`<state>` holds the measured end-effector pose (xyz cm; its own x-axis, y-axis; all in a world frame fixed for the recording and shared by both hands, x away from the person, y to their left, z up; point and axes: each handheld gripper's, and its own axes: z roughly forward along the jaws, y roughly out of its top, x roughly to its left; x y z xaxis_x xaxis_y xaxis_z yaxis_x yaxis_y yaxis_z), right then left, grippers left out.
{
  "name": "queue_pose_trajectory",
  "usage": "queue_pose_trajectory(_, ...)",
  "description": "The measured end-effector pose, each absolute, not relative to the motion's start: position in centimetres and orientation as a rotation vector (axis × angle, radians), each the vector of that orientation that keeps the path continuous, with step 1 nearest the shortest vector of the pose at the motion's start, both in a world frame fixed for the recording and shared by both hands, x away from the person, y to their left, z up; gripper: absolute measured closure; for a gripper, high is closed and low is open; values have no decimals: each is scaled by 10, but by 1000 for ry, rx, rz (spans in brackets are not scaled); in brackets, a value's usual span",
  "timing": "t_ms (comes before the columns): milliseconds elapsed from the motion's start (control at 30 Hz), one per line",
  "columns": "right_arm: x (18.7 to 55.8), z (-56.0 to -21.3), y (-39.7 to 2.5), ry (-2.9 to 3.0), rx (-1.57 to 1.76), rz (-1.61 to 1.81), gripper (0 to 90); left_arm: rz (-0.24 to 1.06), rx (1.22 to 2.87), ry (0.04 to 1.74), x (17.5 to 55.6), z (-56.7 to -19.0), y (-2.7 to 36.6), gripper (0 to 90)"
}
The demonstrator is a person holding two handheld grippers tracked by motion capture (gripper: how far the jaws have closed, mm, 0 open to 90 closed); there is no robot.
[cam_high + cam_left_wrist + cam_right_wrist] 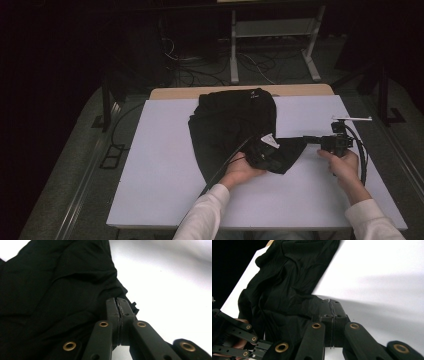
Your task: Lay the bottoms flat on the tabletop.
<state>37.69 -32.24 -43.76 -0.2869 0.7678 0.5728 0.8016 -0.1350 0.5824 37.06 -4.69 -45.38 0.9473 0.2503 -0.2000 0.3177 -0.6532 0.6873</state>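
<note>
Now both grippers, left (261, 156) and right (311, 139), have fingers clenched on a black garment's (232, 120) corner at four o'clock; folding looks half done on the tabletop (160, 170).

White sleeves (212, 210); black fingers (113, 310) with brass rivets, black cables.

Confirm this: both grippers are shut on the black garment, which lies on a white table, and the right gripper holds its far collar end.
Not the collar end. In the high view the right gripper pinches the near corner of the garment, stretched sideways. The rest stands: left gripper shut on it too, white table.
</note>
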Motion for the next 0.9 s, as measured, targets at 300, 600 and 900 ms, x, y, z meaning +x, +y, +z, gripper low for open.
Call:
queue_pose_trajectory(300,352,-425,-338,-2000,-1858,-1426,885,-84,2191,334,345,-430,-40,896)
queue_pose_trajectory(600,310,-420,-356,-2012,-1826,-1417,885,-126,2150,232,308,-417,-27,896)
queue_pose_trajectory(900,272,-420,-349,-2098,-1702,-1343,885,-214,2179,206,290,-426,-12,896)
